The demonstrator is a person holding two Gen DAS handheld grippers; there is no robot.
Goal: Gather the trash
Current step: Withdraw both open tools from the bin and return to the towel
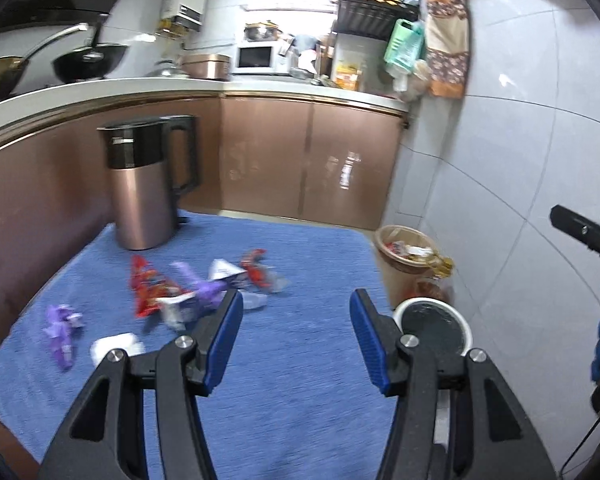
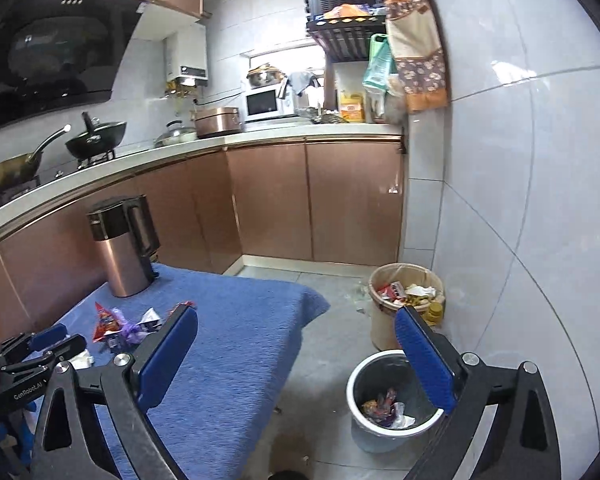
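Several crumpled wrappers lie on the blue cloth (image 1: 300,360): a red wrapper (image 1: 148,288), a purple wrapper (image 1: 60,330), a white scrap (image 1: 114,346) and a second red wrapper (image 1: 256,270). My left gripper (image 1: 296,300) hangs open above the cloth, right of this litter, with nothing between its blue pads. My right gripper (image 2: 296,312) stands wide open and empty, over the table's right edge and the floor. Below its right finger sits a grey bin with a white rim (image 2: 354,380), holding discarded wrappers (image 2: 384,406). The left gripper (image 2: 70,338) also shows by the wrapper pile (image 2: 116,324).
A copper-and-black kettle (image 1: 144,184) stands at the cloth's far left corner. A tan waste basket (image 2: 380,320) full of rubbish sits on the floor beyond the grey bin (image 1: 432,301), against the tiled wall. Copper cabinets and a worktop with pans run behind.
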